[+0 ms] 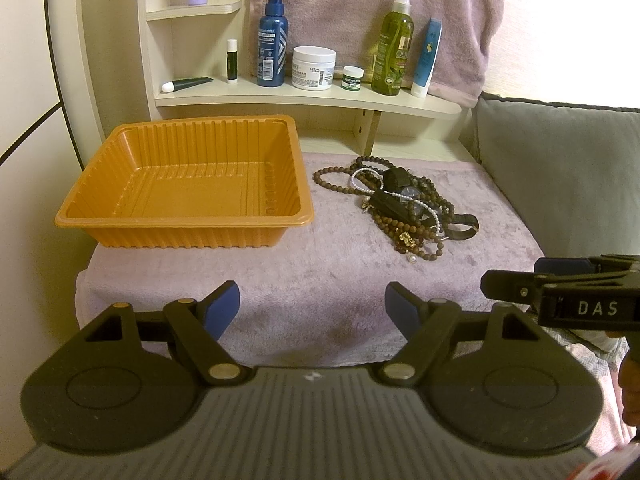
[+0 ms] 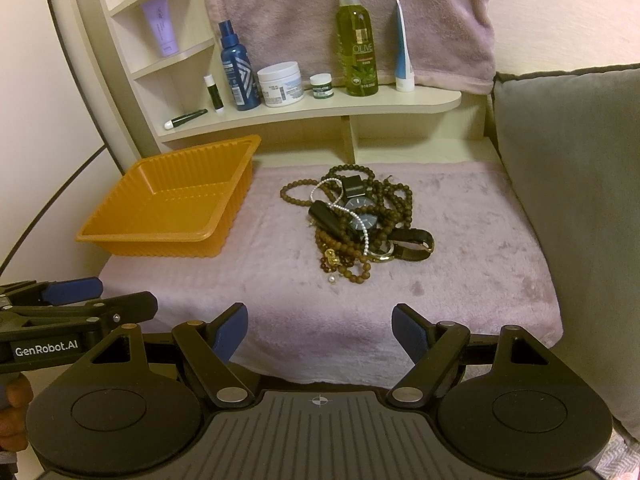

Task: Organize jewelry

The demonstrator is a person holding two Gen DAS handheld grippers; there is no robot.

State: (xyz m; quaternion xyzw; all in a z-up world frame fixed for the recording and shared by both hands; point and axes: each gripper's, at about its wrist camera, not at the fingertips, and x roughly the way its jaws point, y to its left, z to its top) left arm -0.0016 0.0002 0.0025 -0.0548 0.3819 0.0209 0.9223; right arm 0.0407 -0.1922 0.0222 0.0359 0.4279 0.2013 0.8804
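An empty orange plastic tray (image 1: 184, 220) (image 2: 160, 240) sits at the left on a pink plush cloth. To its right lies a tangled jewelry pile (image 1: 404, 208) (image 2: 360, 224): brown bead strands, a white pearl strand, dark watches and a gold charm. My left gripper (image 1: 312, 308) hovers open over the cloth's near edge, short of both, with nothing between its fingers. My right gripper (image 2: 320, 326) is open too, near the front edge, facing the pile. Each gripper shows from the side in the other's view, the right gripper (image 1: 516, 276) and the left gripper (image 2: 116, 296).
A curved shelf (image 1: 320, 100) behind the cloth carries bottles, jars and tubes. A pink towel (image 2: 340, 12) hangs behind it. A grey cushion (image 2: 572, 200) bounds the right side. A hand (image 2: 12, 408) holds the left gripper.
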